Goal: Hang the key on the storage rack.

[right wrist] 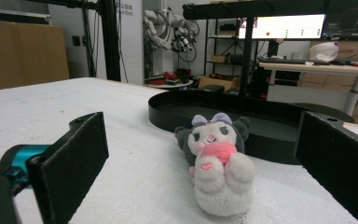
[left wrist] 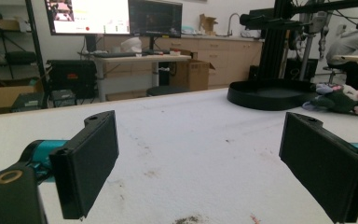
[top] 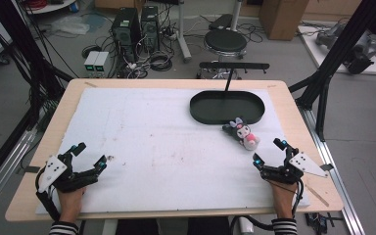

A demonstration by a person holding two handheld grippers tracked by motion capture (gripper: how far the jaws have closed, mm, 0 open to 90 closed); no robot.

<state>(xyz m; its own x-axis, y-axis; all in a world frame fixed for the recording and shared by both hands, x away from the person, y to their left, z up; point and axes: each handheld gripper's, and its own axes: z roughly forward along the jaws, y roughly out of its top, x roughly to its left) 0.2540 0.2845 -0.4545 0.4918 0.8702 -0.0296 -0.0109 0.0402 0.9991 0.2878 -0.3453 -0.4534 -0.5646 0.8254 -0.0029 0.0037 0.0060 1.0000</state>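
Note:
A small plush toy (top: 244, 134) with a dark hood, white body and pink heart lies on the white mat just in front of a black oval tray (top: 227, 106). In the right gripper view the plush toy (right wrist: 216, 163) sits ahead between the wide-apart jaws, with the tray (right wrist: 261, 122) behind it. My right gripper (top: 270, 152) rests open near the table's front right, a short way short of the toy. At the front left my left gripper (top: 90, 155) rests open with nothing between its jaws. The left gripper view has the tray (left wrist: 268, 94) and toy (left wrist: 342, 99) far off to the right.
A white mat (top: 152, 142) covers most of the wooden table (top: 293, 105). Faint stains mark the mat's middle. Beyond the far edge stand a black stool (top: 225, 41), computer towers (top: 127, 29) and loose cables. Black frame posts (top: 333, 58) rise at the right.

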